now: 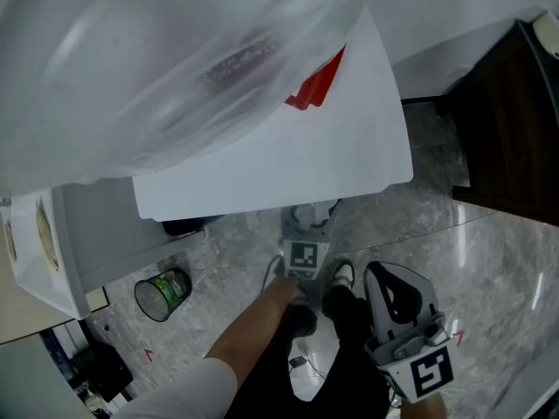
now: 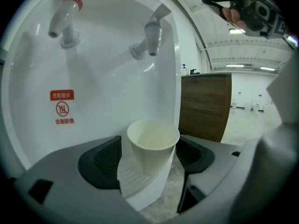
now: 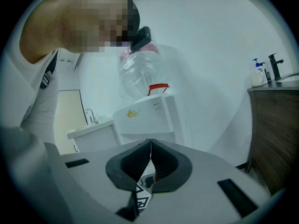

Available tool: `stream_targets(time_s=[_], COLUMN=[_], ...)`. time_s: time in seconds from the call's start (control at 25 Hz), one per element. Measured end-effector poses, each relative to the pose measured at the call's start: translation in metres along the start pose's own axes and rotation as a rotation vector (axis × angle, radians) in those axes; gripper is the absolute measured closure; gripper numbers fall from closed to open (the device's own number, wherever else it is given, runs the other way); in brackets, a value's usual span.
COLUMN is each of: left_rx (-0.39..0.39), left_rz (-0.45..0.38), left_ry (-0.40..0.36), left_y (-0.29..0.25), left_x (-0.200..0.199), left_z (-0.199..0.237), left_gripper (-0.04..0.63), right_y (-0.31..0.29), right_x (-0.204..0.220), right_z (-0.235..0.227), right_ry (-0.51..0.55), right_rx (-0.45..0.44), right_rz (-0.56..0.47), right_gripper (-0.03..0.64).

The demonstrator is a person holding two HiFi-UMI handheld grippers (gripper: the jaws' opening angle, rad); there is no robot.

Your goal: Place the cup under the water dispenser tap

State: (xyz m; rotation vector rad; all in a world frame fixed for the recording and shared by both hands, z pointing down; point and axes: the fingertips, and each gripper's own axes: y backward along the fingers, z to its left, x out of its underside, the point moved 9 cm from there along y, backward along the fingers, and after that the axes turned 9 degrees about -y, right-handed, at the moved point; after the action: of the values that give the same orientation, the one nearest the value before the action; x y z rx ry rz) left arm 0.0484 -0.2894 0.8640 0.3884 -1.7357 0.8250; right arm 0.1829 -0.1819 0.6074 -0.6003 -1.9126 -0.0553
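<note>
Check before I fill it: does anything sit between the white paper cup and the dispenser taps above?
Nothing visible does. The white paper cup stands open-topped on the white grooved tray, with clear space up to the blue-collared tap roughly above it.

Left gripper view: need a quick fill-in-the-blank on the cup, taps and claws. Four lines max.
1. The left claw stands ____ around the paper cup.
2. The tap above the cup has a ____ band.
3. The warning sticker is printed in ____.
4. The right claw is ____, with nothing between its jaws.
Missing words: open; blue; red; shut.
</note>
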Motion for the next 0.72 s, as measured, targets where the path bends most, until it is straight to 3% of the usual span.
stream_targets(time_s=[0.6,0.72], left_rx=[0.012,0.046], left_rz=[0.097,0.123], left_ry=[0.020,0.004], left_y=[0.036,0.060], left_x=[-0.009,-0.026], left_z=[0.003,-0.001], left_gripper=[0.239,0.239], right_y=[0.015,0.018], right_x=[-0.020,-0.026], right_z=[0.029,0.040], right_ry=[-0.016,-0.012], right_rx=[-0.025,-0.021], right_rz=[0.064,0.062], right_gripper=[0.600,0.600])
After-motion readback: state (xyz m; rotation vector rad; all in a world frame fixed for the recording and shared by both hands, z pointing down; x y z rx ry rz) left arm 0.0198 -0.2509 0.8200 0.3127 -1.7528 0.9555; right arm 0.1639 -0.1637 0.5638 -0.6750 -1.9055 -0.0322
